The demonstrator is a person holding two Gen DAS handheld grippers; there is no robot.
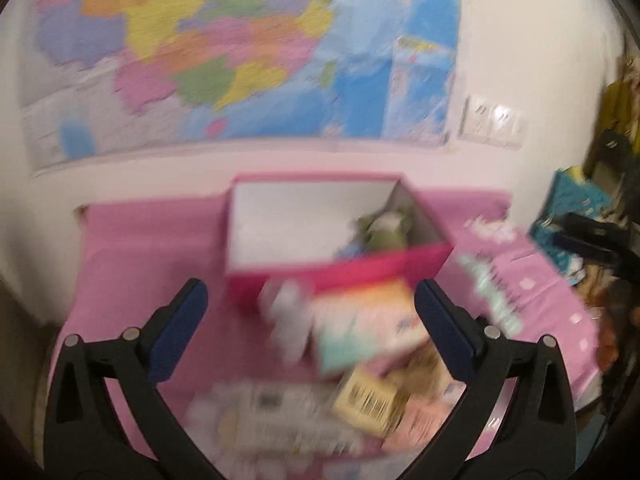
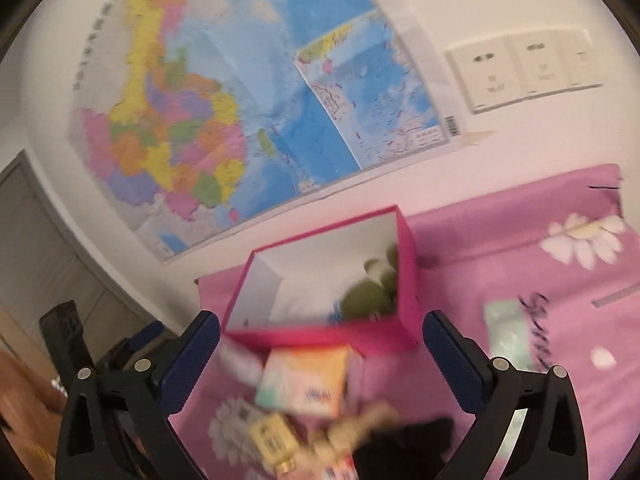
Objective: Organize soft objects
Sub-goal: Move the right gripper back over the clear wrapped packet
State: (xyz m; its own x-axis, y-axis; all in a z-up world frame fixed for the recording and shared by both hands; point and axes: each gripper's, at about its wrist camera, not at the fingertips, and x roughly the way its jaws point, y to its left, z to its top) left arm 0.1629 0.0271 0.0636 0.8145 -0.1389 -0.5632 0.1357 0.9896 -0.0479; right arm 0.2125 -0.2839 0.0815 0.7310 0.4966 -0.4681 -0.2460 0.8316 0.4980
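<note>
An open pink box point(image 1: 340, 270) point(image 2: 320, 336) with white inner walls stands on a pink flowered cloth point(image 1: 132, 256) point(image 2: 500, 248). A green soft toy point(image 1: 384, 228) point(image 2: 366, 300) lies in its right part. In front of the box lies a blurred heap: a pastel tissue pack point(image 1: 360, 328) point(image 2: 308, 384), a white soft item point(image 1: 290, 320), a yellow barcoded box point(image 1: 366, 400) point(image 2: 272, 440), a beige plush point(image 2: 360, 424) and something black point(image 2: 404, 444). My left gripper point(image 1: 310, 308) stands open over the heap. My right gripper point(image 2: 320, 344) is open too, nothing between its fingers.
A coloured map point(image 1: 240, 52) point(image 2: 240, 112) hangs on the white wall behind the table, with wall sockets point(image 1: 494, 122) point(image 2: 524, 70) to its right. Dark clutter and a teal item point(image 1: 576, 204) stand off the table's right edge. A grey door point(image 2: 36, 248) is at left.
</note>
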